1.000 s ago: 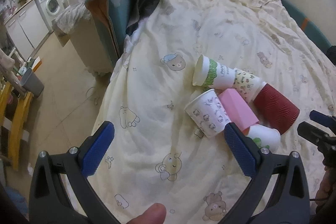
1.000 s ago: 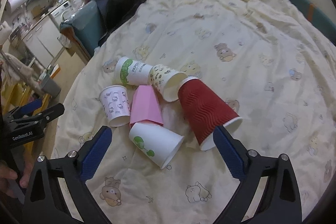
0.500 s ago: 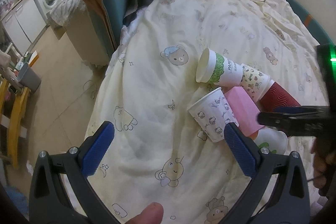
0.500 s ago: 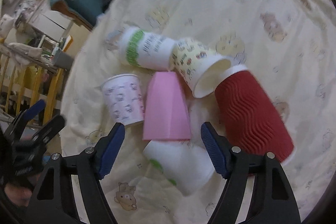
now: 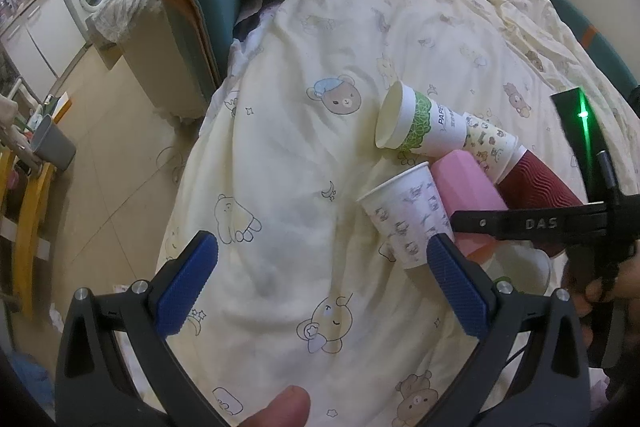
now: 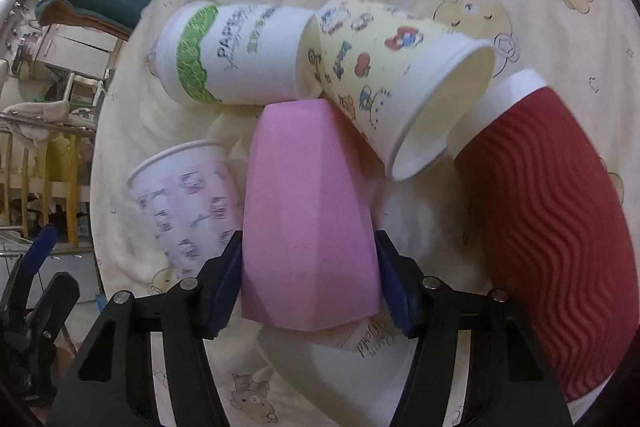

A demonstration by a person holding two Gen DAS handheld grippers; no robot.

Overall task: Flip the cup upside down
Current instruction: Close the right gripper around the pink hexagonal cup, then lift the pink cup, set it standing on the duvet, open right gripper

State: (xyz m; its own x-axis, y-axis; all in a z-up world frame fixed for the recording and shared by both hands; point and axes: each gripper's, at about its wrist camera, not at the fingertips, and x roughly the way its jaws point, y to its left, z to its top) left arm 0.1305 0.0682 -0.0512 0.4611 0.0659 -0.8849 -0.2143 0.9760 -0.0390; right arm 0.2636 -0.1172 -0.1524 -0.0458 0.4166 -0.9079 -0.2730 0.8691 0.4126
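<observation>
I see the cream duvet (image 5: 288, 155) with its printed bears filling most of both views, all the cups lying in one cluster on it. Largest of them is the dark red ribbed cup (image 6: 560, 227), on its side at the right of the cluster with its white base band toward the yellow cartoon cup (image 6: 400, 83). That one lies tilted, mouth open toward me in the right wrist view, its base against the white cup with the green band (image 6: 236, 55), where I read "PAPER" along the wall; the smaller print beside it is too blurred for me.

The pink faceted cup (image 6: 308, 211) lies on its side in the middle, touching the yellow one and just beside the small white cup with purple prints (image 6: 188, 199). My right gripper (image 6: 310, 279) has its blue pads pressed on both flanks of the pink cup near its wide end, so I read it as clamped on that cup. Under it lies another white cup (image 6: 360, 351) with cursive lettering I cannot make out.

My left gripper (image 5: 320, 283) hangs spread wide over bare duvet, grasping nothing. In the left wrist view the right tool's black bar reads "DAS".
</observation>
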